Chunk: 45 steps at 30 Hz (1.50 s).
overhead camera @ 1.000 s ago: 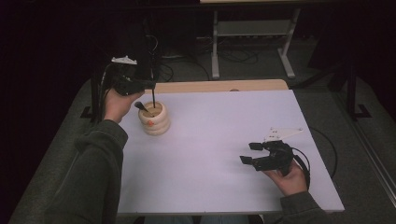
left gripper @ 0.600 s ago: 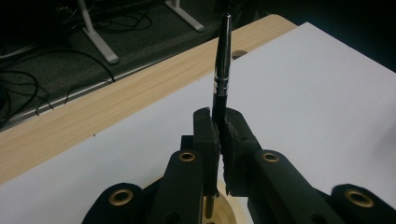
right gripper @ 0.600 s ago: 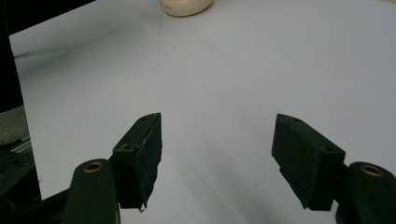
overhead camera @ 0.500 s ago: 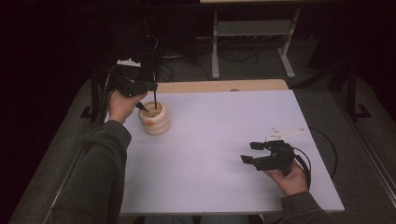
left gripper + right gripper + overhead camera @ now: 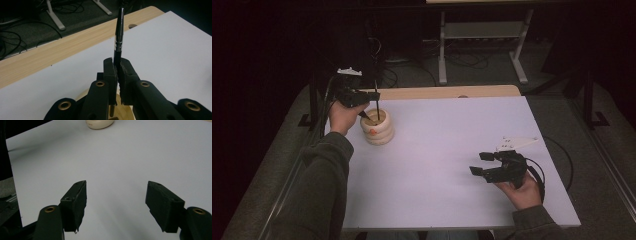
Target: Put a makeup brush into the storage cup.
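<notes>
High view: left tool (image 5: pixel 371 101) clamps pen (image 5: pixel 376 102) upright over holder (image 5: pixel 377 127) at counter (image 5: pixel 452 150) far-left; right tool (image 5: pixel 484 163) wide, empty, near right.
Left gripper view: pen (image 5: pixel 118 37) pinched.
Right gripper view: jaws wide, holder (image 5: pixel 99 123) far.

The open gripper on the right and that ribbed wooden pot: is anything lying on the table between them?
Nothing: in the high view, only bare white table top lies between the right gripper and the wooden pot. The right gripper view agrees.

pen (image 5: pixel 376 101) above holder (image 5: pixel 378 129), table's (image 5: pixel 452 150) left
</notes>
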### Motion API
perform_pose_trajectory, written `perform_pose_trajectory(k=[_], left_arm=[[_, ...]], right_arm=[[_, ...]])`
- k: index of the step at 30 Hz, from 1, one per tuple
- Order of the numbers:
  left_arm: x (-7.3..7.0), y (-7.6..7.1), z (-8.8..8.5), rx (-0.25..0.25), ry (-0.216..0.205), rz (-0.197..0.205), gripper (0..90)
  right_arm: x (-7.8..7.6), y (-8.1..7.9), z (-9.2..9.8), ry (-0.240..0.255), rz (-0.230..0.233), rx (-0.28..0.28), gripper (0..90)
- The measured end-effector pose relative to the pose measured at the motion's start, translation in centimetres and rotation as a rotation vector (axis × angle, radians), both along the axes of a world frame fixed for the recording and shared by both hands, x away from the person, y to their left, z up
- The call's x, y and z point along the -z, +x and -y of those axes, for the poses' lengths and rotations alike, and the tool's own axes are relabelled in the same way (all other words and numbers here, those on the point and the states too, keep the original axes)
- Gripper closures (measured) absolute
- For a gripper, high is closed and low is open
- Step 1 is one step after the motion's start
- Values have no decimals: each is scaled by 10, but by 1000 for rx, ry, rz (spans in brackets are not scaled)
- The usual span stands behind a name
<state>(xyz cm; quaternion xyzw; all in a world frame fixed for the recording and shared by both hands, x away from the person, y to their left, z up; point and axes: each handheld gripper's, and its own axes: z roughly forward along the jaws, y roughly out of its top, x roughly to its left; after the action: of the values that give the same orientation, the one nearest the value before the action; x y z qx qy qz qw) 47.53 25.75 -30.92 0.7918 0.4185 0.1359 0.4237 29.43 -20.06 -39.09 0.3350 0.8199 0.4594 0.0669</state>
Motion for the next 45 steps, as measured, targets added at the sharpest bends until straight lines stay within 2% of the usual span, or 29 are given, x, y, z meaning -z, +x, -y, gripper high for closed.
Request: perform_pose_trajectory(k=[5, 8, 13, 21, 25, 28, 37, 45], left_arm=[[4, 0, 1, 0, 1, -7, 849], [9, 1, 1, -6, 21, -12, 849], [14, 2, 2, -9, 23, -22, 848], [21, 4, 4, -15, 56, -27, 845], [24, 5, 5, -20, 54, -31, 844], [25, 5, 4, -28, 68, -29, 812], [28, 0, 0, -44, 55, -39, 748], [26, -13, -3, -15, 34, -21, 738]], right_arm=[[0, 0, -1, -3, 3, -2, 322], [1, 0, -1, -3, 5, -6, 322], [1, 0, -2, -5, -3, -7, 322], [1, 0, -2, -3, -4, -8, 322], [1, 0, -2, -2, -6, -10, 322], [1, 0, -2, 0, -7, -11, 322], [0, -1, -2, -1, -2, -14, 322], [1, 0, -1, 3, 4, -5, 319]])
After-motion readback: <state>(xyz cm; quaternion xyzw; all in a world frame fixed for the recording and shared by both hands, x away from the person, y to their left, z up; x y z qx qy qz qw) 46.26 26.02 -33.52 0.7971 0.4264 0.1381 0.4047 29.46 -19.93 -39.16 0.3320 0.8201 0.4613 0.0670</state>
